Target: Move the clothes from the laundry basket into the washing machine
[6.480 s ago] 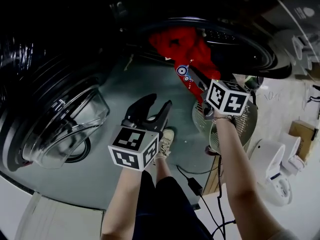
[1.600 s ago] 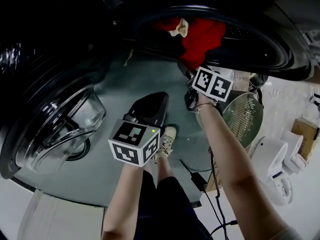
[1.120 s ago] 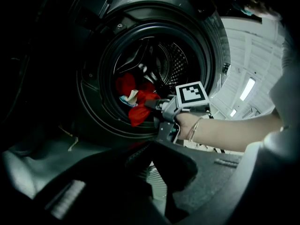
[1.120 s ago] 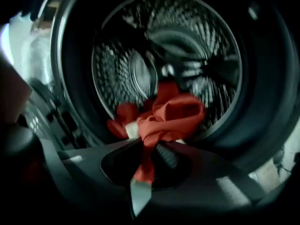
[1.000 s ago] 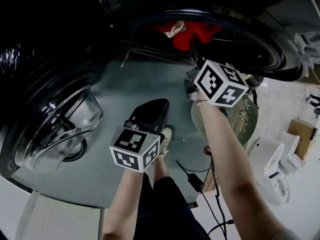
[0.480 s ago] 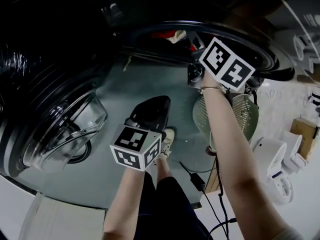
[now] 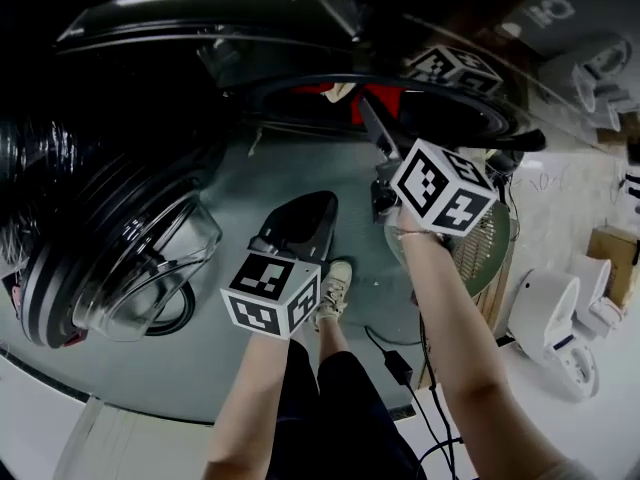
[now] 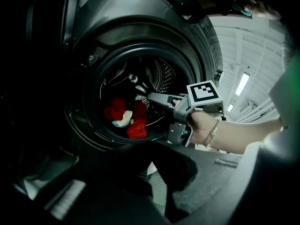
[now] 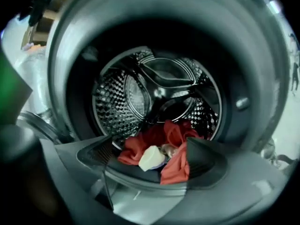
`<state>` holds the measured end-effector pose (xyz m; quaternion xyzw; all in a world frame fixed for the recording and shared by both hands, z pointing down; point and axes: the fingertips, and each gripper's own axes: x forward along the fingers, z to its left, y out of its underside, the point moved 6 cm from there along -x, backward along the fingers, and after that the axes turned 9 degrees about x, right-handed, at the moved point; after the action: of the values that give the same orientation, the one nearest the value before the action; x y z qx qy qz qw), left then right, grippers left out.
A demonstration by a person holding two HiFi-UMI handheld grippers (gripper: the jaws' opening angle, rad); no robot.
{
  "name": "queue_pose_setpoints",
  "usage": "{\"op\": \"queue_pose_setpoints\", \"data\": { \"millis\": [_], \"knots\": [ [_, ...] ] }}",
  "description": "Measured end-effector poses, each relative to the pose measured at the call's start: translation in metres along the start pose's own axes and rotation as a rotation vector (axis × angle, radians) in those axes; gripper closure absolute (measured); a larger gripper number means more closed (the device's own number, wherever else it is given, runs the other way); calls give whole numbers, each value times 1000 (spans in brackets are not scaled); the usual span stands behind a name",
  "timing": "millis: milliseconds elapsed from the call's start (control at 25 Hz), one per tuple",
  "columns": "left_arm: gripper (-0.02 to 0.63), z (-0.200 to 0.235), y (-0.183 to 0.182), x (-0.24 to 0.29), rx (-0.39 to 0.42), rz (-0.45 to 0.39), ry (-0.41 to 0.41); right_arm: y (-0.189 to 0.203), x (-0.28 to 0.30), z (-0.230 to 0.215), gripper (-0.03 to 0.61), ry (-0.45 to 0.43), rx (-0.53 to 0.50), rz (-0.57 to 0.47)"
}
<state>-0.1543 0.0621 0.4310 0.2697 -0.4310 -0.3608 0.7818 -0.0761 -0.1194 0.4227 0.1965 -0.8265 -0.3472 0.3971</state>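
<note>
the right gripper (image 9: 151, 162) is hovering spread apart and empty at the washing machine (image 9: 248, 50) mouth, likely because the red clothes (image 9: 174, 134) are lying inside the drum (image 9: 119, 97); the left gripper (image 7: 298, 220) is hanging clenched on nothing, clear of the door.

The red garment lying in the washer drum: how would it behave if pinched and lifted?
Probably floppy: the red garment lies crumpled in soft folds low in the drum. Likely light for its bulk, being thin-looking cloth. A pinch would probably raise one fold with the rest trailing, perhaps dragging the pale piece nestled in it.
</note>
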Motion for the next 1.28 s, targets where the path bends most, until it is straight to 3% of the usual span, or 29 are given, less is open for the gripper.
{"op": "queue_pose_setpoints", "data": {
  "millis": [320,520,640,880,1040,1280],
  "knots": [
    [614,-33,-40,-38,112,53,29,-11,-89,39,189,-103,113,31],
    [614,-77,-82,-60,212,98,98,-47,-154,59,372,-188,67,26],
    [614,-107,-112,-71,282,119,164,-77,-195,62,549,-230,45,19],
    [614,-181,-171,-82,366,136,316,-129,-287,71,549,-269,67,-78],
    [612,-224,-204,-77,425,117,368,-163,-341,73,549,-259,136,-166],
    [612,-284,-243,-84,501,69,459,-194,-402,74,549,-220,124,-219]
  ]
}}
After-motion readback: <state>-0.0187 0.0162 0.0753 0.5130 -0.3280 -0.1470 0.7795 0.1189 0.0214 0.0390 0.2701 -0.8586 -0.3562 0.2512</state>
